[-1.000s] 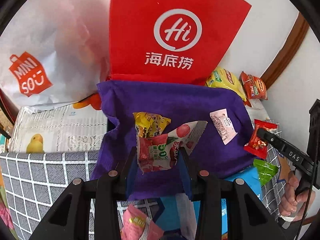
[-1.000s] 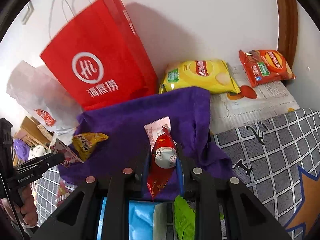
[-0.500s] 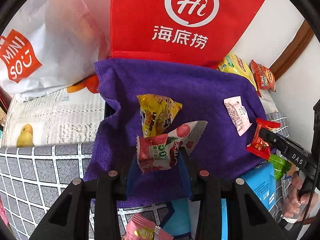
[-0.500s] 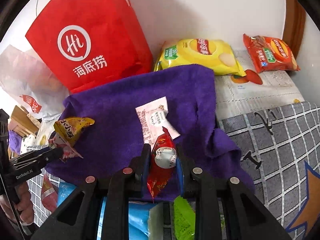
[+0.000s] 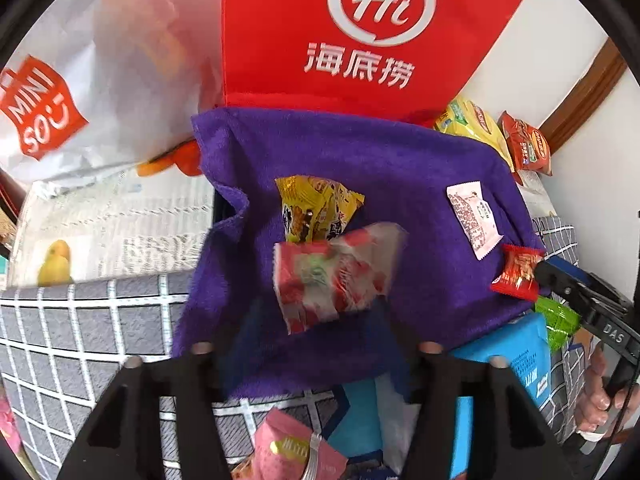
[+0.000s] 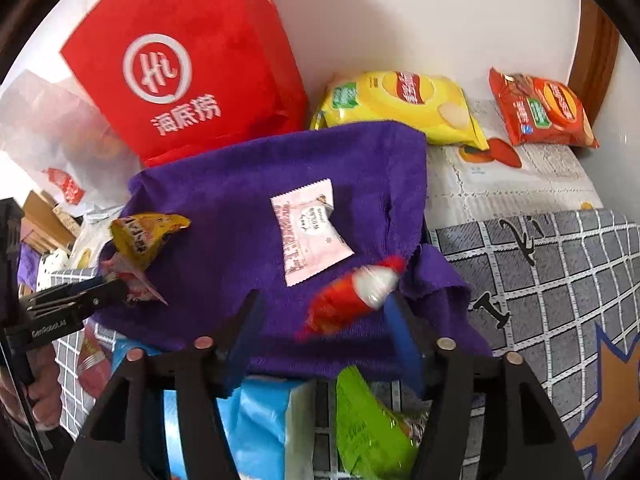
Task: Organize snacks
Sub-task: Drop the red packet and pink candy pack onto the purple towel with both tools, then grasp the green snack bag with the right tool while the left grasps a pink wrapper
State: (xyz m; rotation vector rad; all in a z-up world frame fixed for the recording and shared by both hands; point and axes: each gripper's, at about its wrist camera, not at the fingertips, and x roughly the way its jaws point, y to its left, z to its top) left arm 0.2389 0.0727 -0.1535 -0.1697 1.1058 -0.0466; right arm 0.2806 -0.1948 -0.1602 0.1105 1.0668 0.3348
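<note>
Here the left gripper [image 5: 320,320] is opening, its red-and-white snack packet [image 5: 336,276] loose between the jaws over the purple cloth [image 5: 360,152]. The right gripper [image 6: 324,320] is opening too, its red candy [image 6: 352,300] slipping free; beyond lies a pink packet [image 6: 308,228].

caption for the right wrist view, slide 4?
Right hand-held gripper opening, releasing a small red-and-white snack packet over the purple fleece cloth.
</note>
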